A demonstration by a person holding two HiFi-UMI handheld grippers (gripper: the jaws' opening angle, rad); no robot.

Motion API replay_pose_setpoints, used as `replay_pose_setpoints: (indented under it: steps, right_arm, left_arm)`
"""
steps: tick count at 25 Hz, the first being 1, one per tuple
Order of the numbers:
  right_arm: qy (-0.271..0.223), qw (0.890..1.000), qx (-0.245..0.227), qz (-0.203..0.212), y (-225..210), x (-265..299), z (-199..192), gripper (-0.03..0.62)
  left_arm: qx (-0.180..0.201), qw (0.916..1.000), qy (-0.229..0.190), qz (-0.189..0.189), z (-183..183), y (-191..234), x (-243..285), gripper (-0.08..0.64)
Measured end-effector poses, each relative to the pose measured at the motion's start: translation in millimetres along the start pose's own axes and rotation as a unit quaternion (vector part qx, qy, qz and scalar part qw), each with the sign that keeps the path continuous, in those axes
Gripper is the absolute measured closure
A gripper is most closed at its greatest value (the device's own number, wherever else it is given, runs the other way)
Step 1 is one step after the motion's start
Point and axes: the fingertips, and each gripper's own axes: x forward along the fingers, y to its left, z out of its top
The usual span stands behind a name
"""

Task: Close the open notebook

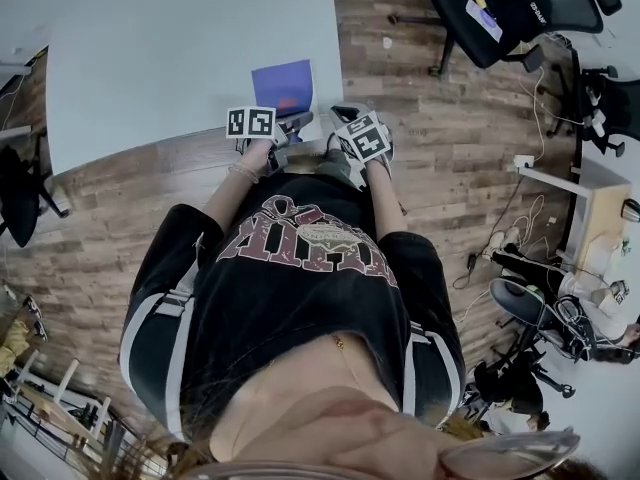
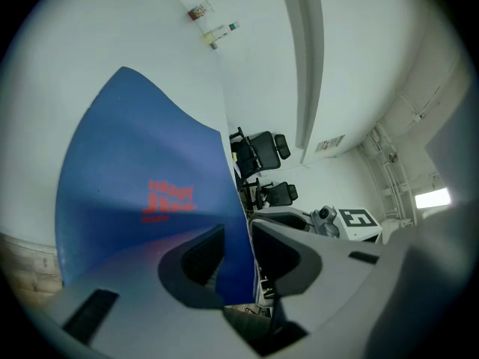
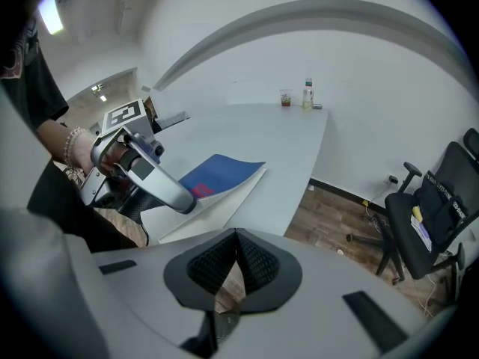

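The left gripper (image 2: pixel 238 238) is seen with its jaws standing apart, and the near edge of the notebook (image 2: pixel 150 170) runs up between them; a gap shows on the right-hand jaw's side, so the blue cover is judged to be straddled, not pinched. This hold is probably explained by the task: the free edge is where a cover is swung over, and with the jaws parted it can be let down onto the pages. From this gripper the cover spreads away ahead and to its left, the red print facing up. The right gripper (image 3: pixel 236 238) is held just to the right of the left one, its jaws brought together to a point with nothing between them. It is kept back over the near edge of the worktop (image 3: pixel 277 133), apparently so that the cover's path is left free. From it the notebook lies ahead and to the left, low over white pages, the end at the left gripper seemingly a little raised; whether it is fully shut cannot be told. Well beyond, small bottles (image 3: pixel 307 94) are set near the worktop's far edge, and an office chair (image 3: pixel 438 200) stands on the floor off to the right.
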Motion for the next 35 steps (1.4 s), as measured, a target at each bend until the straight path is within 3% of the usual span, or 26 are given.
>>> replay_pose_setpoints:
  steps: [10,14,20,29,35]
  right_arm:
    - [0.0,1.0,-0.001,0.014,-8.1,-12.1,-11.1,0.574]
    - [0.003,1.0,-0.01,0.021,-14.0,-8.6,-9.6,0.574]
    - [0.005,0.998,-0.035,0.044,-7.7,3.3,1.8,0.574]
    - [-0.002,0.994,-0.071,0.079,0.4,20.5,28.0,0.574]
    - [-0.038,0.991,-0.091,0.096,8.3,21.9,56.9,0.574]
  left_arm:
    - [-0.011,0.9993,-0.033,0.008,4.7,0.9,7.7,0.393]
    - [0.018,0.9985,-0.043,0.03,9.8,-1.6,7.0,0.398]
    - [0.064,0.9923,-0.078,0.072,19.8,-1.3,-4.7,0.504]
    - [0.077,0.9826,-0.123,0.116,27.9,-2.1,-17.7,0.512]
    - [0.078,0.9742,-0.174,0.121,45.8,-19.9,-39.8,0.512]
